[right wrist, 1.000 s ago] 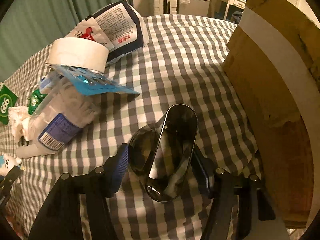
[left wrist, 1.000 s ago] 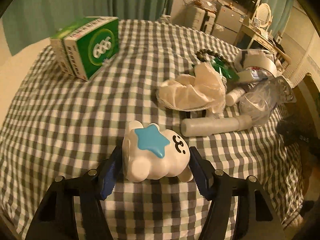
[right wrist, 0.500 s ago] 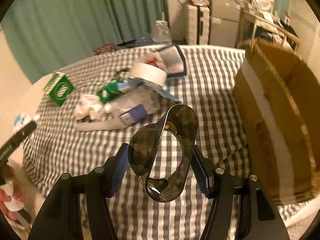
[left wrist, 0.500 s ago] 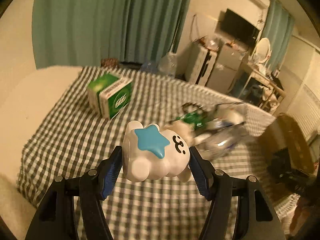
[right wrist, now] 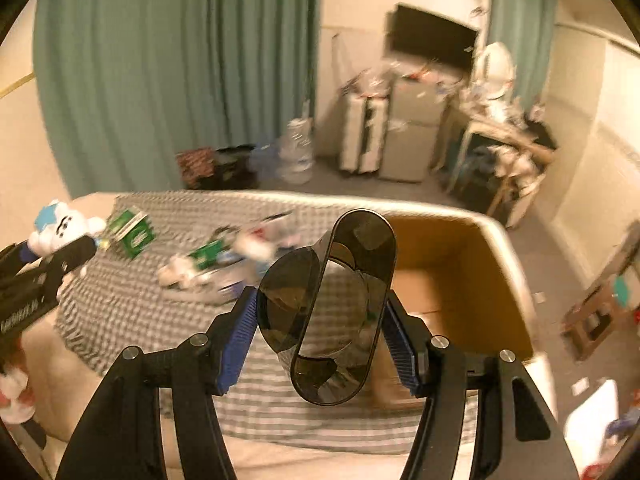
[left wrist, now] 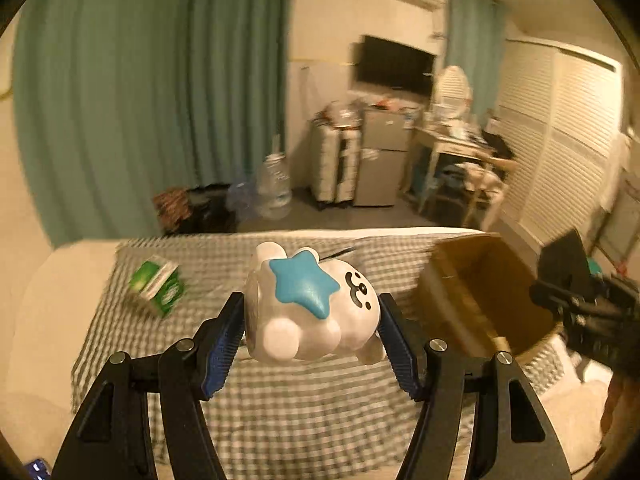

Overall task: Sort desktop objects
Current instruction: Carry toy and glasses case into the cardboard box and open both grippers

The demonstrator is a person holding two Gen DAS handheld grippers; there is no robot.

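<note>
My left gripper (left wrist: 312, 334) is shut on a white toy figure (left wrist: 312, 308) with a blue star on it, held high above the checked table (left wrist: 280, 400). My right gripper (right wrist: 320, 328) is shut on a glossy black oval object (right wrist: 332, 308), also well above the table. The left gripper (right wrist: 36, 276) with the toy figure (right wrist: 60, 228) shows at the left edge of the right wrist view. The right gripper (left wrist: 588, 312) shows at the right edge of the left wrist view, beyond an open cardboard box (left wrist: 488, 292).
A green and white carton (left wrist: 156, 286) lies on the far left of the table. A heap of bottles, bags and wrappers (right wrist: 228, 260) lies mid-table. The cardboard box (right wrist: 452, 264) stands at the table's right end. Curtains, a small fridge and a cluttered desk fill the room behind.
Both grippers have risen steeply with their objects still held, so the table has dropped far below. The views now tilt up to take in the room and the open top of the box.
</note>
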